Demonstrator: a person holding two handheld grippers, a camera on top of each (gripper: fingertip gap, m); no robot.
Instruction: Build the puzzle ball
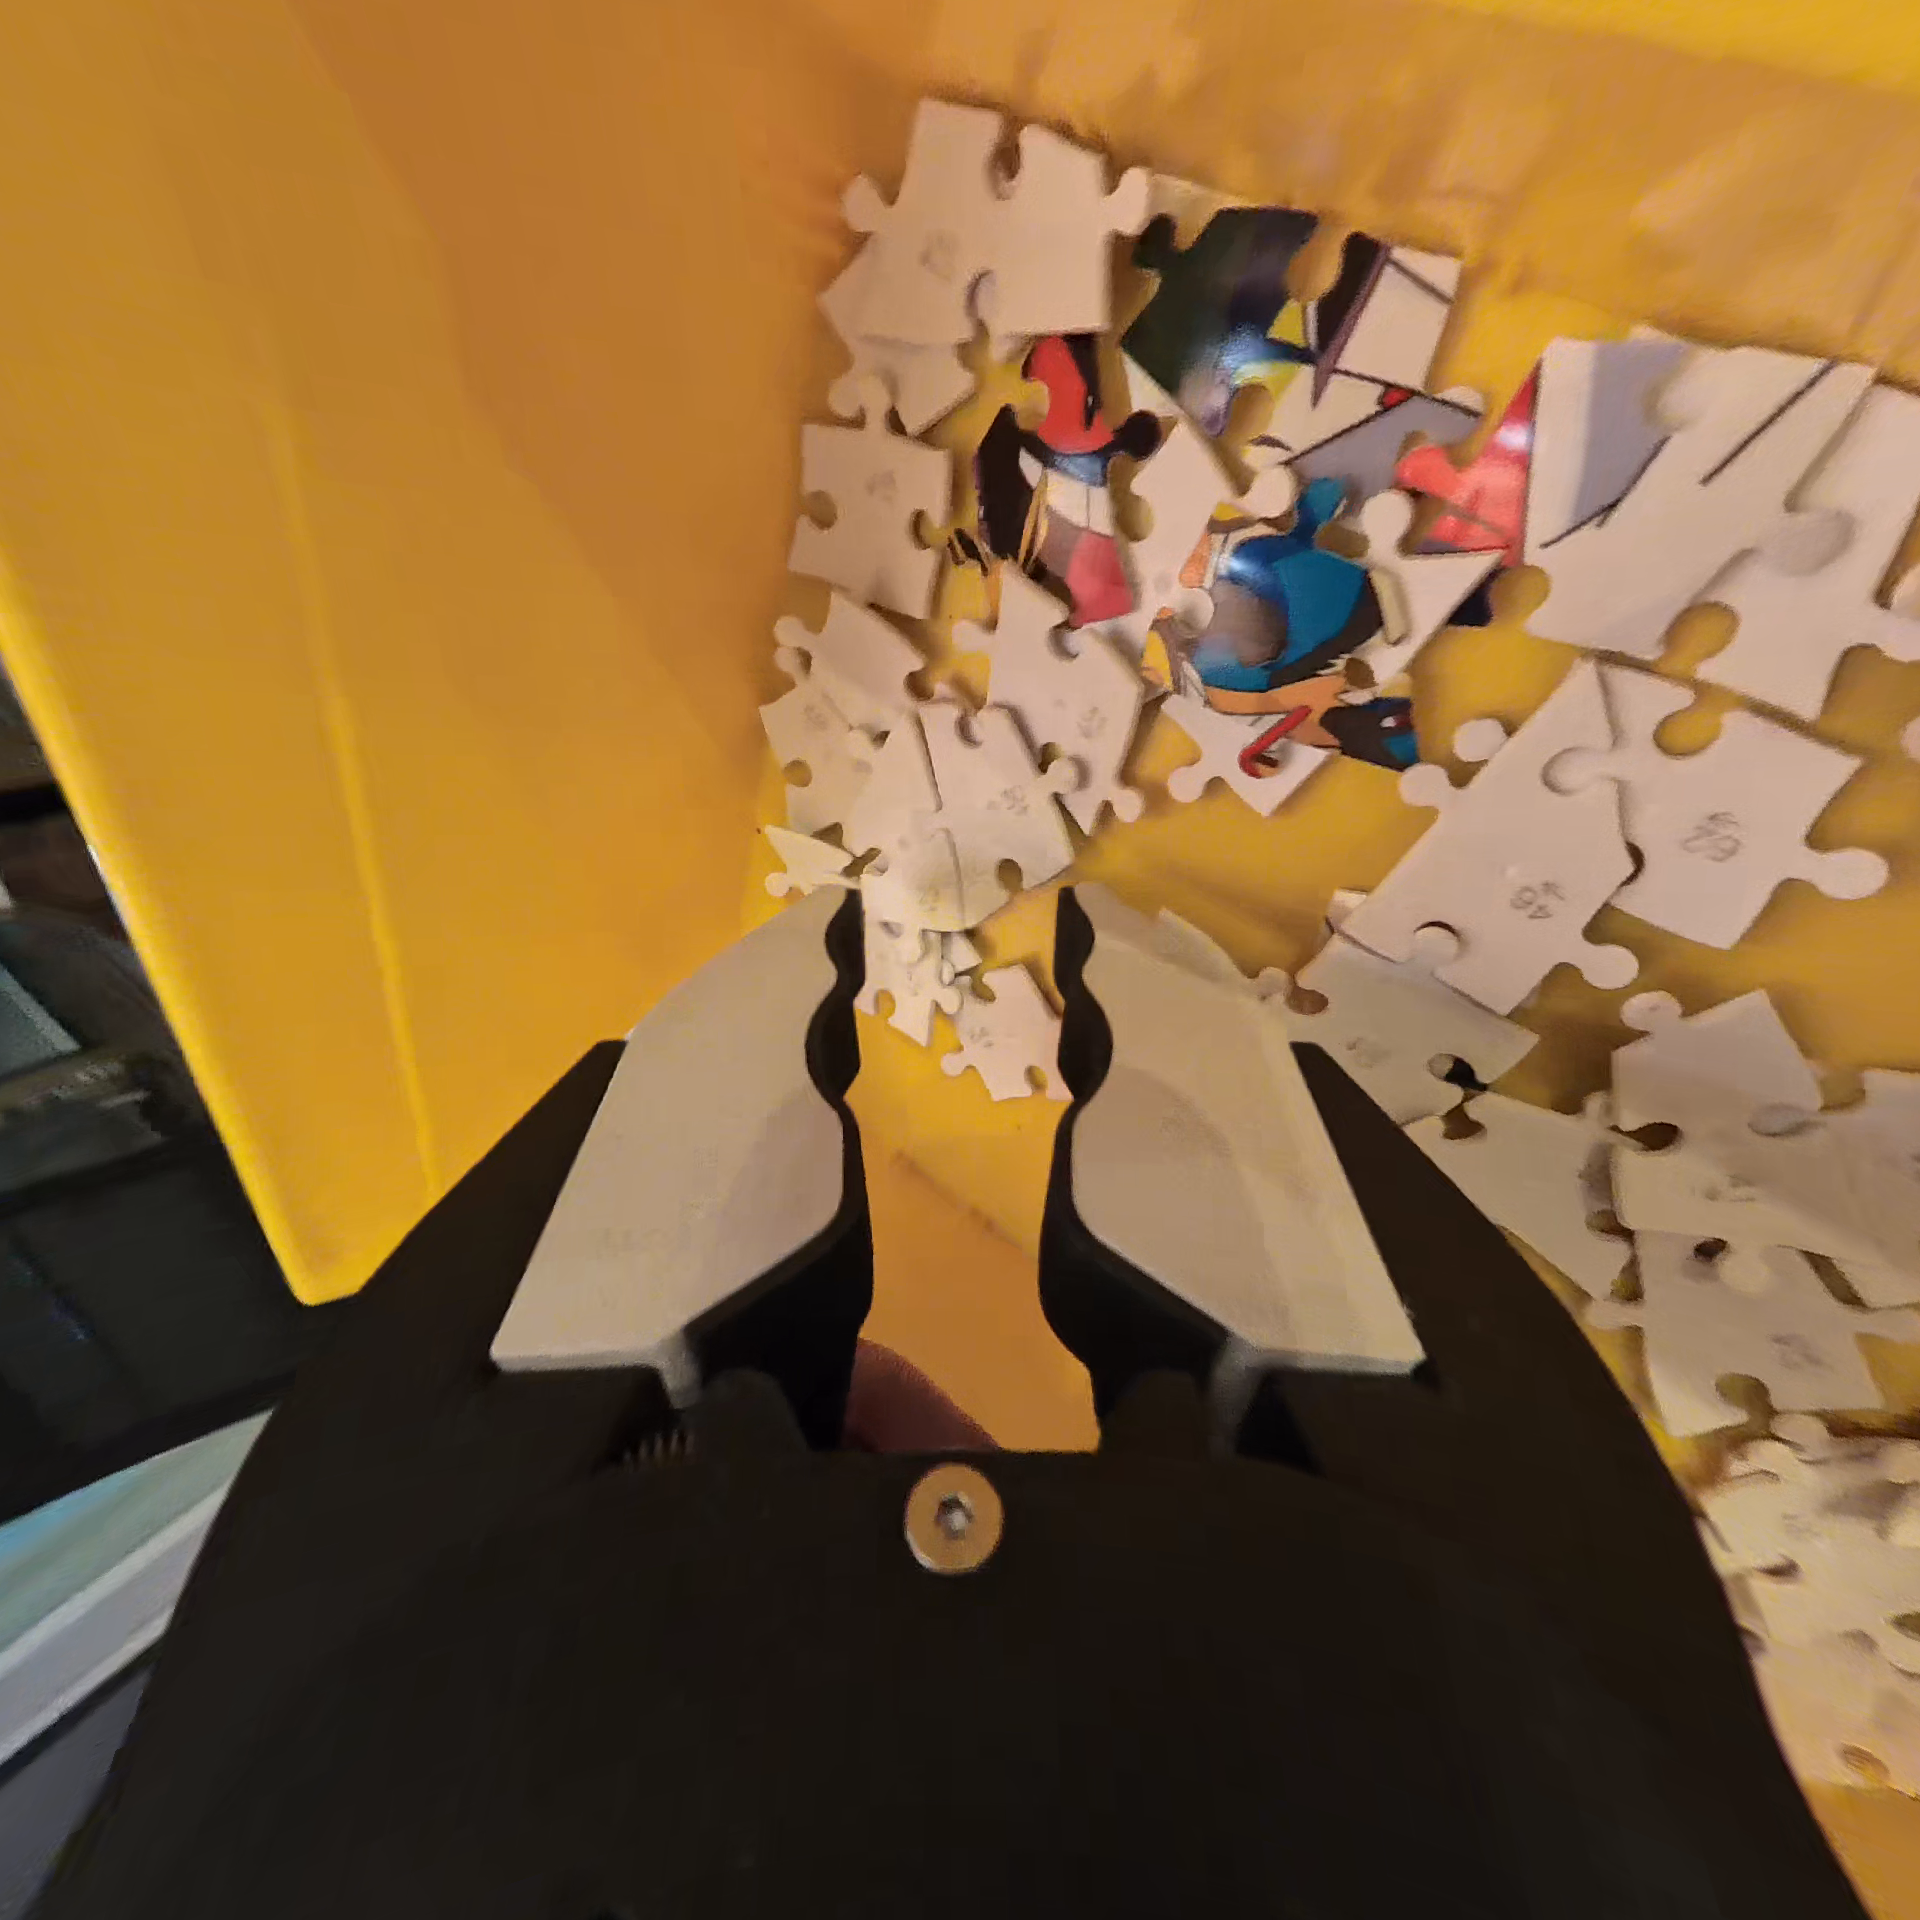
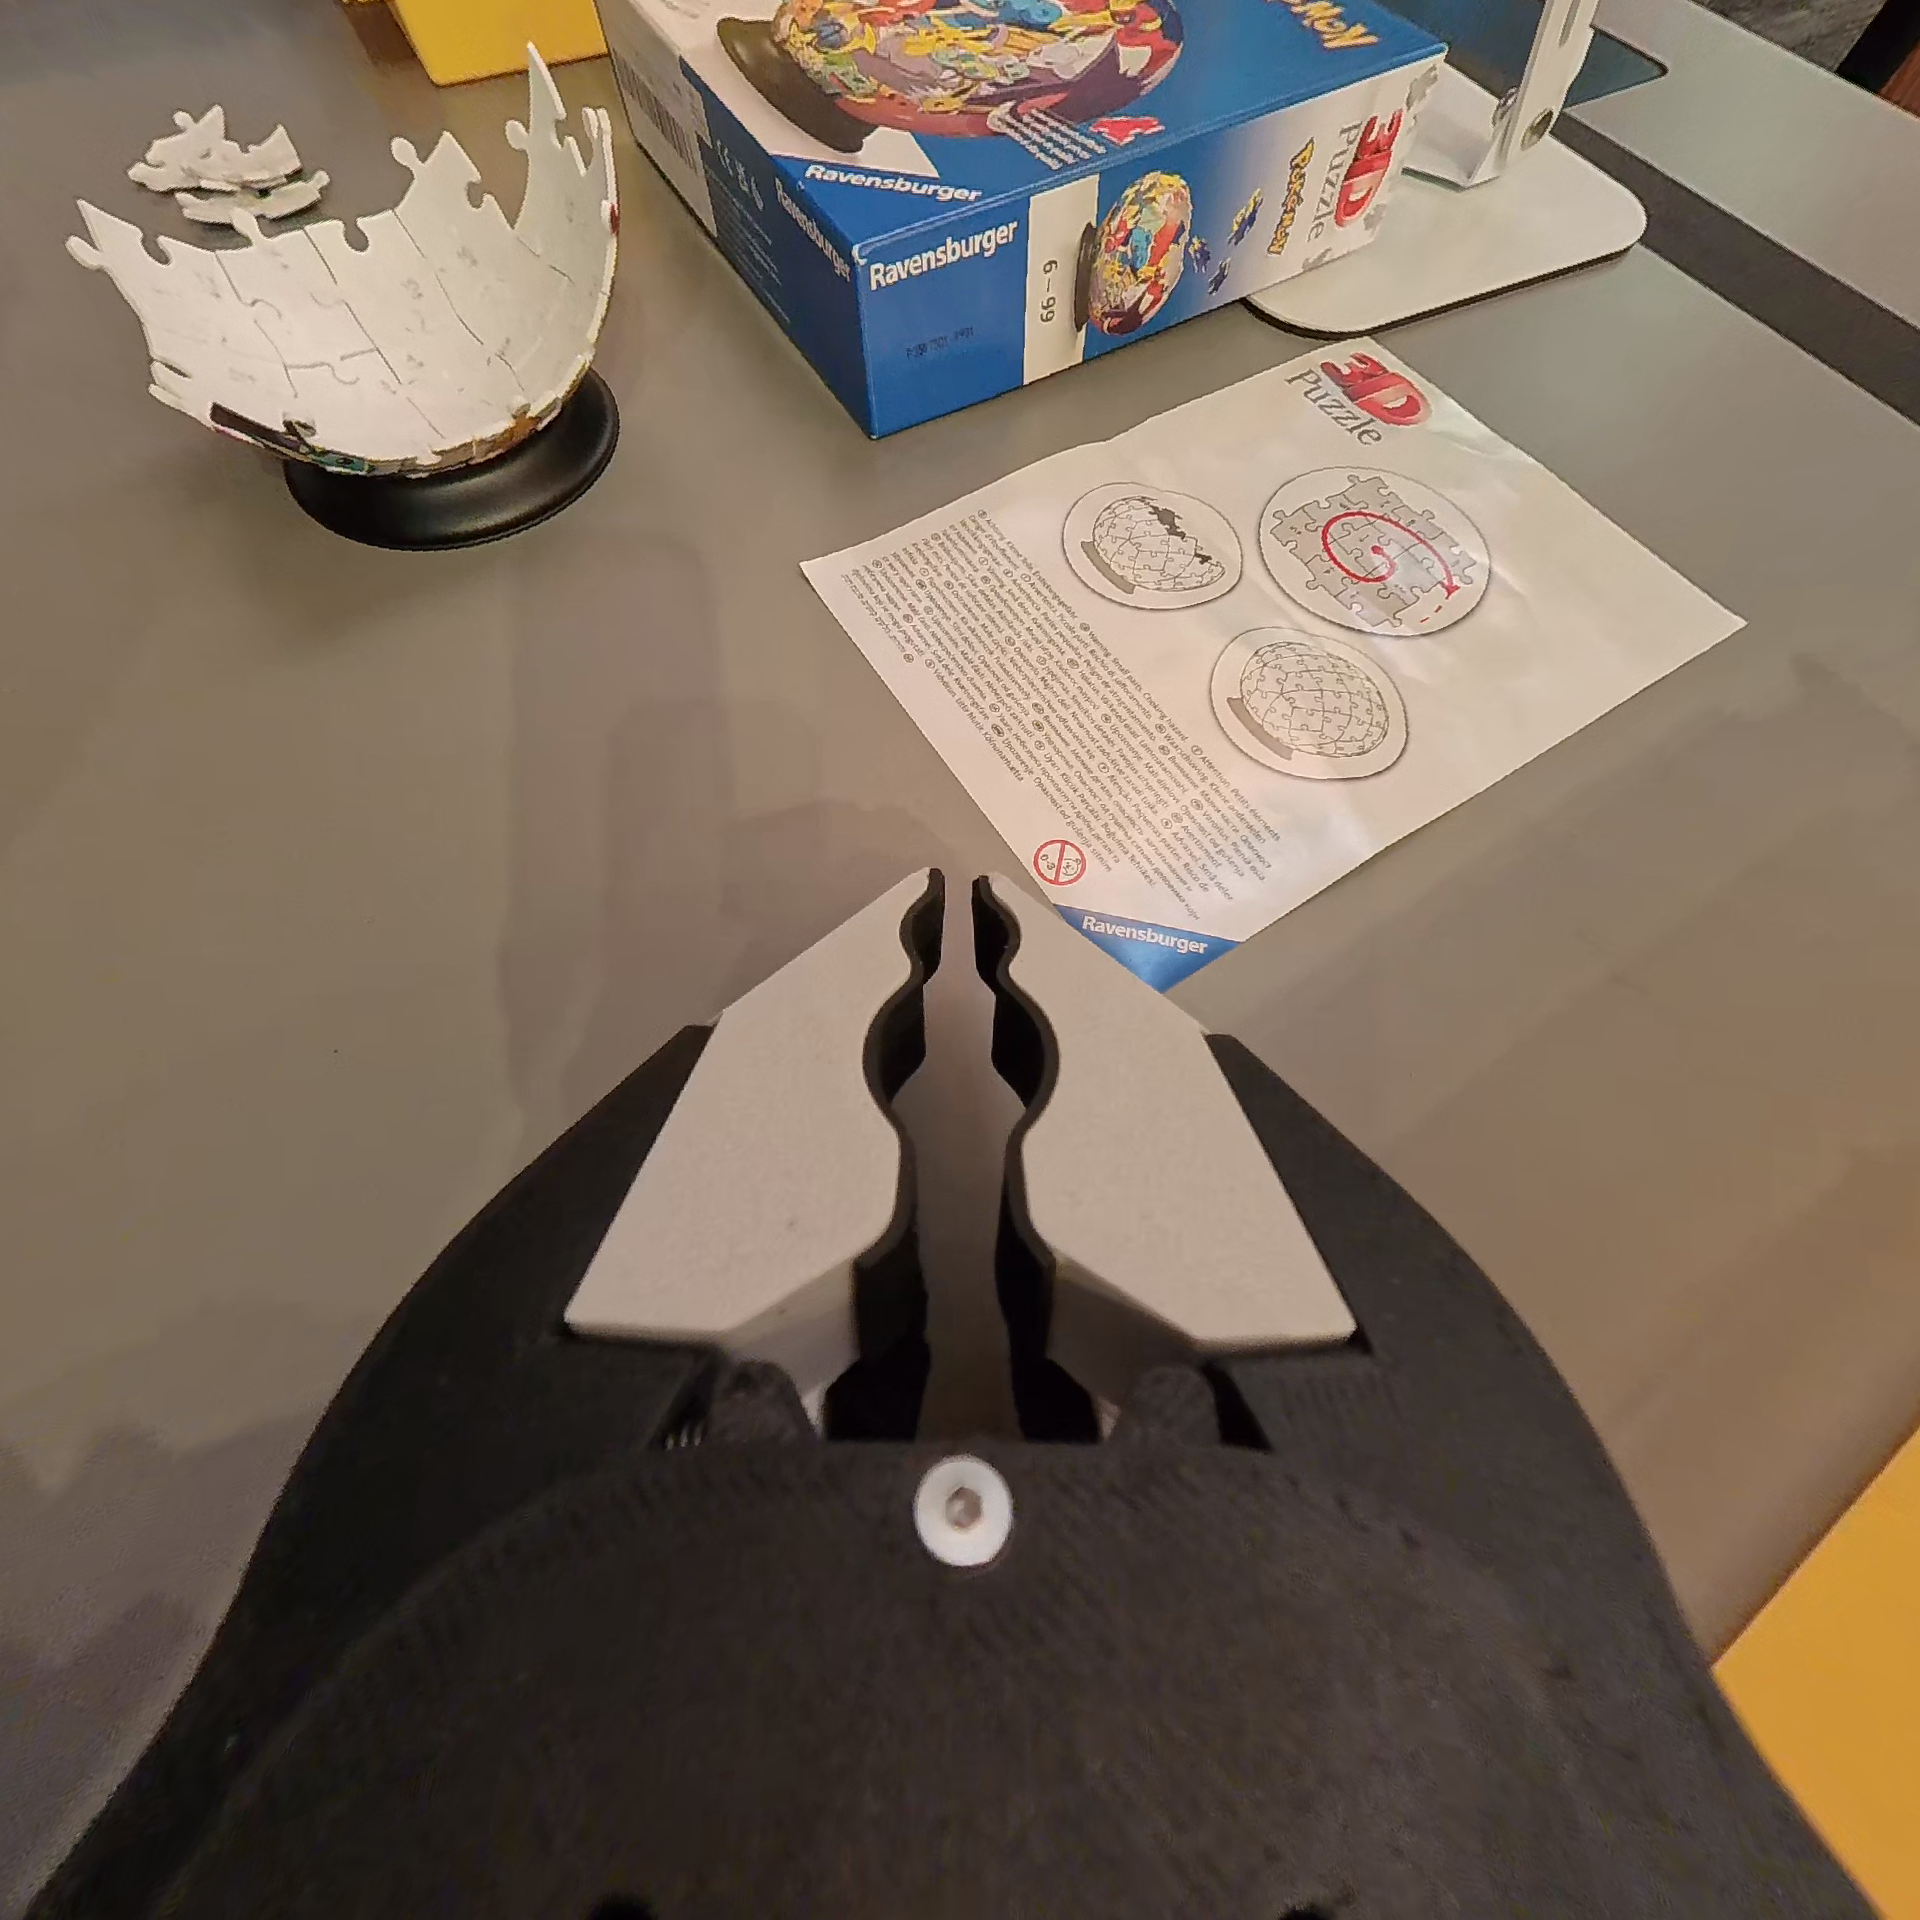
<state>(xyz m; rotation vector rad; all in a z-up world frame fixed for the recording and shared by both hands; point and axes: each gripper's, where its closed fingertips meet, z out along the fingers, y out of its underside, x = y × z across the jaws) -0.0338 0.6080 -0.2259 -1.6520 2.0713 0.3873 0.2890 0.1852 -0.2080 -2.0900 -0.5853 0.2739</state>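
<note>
left gripper (image 1: 961, 914): jaws parted, holding nothing, tips over loose puzzle pieces (image 1: 1195, 582) in a yellow tray (image 1: 416, 520) | right gripper (image 2: 958, 883): nearly closed, empty, above the counter (image 2: 416, 831) | half-built puzzle ball (image 2: 353, 312) on black stand (image 2: 457, 488), far left | instruction sheet (image 2: 1278, 665) just far-right

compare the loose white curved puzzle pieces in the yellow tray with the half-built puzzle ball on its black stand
The loose pieces lie scattered, mostly separate, in the yellow tray; the half-built puzzle ball is interlocked into an open bowl on the black stand. The pieces lie low; the bowl stands up with a jagged rim. Both show mostly white backs.
</note>
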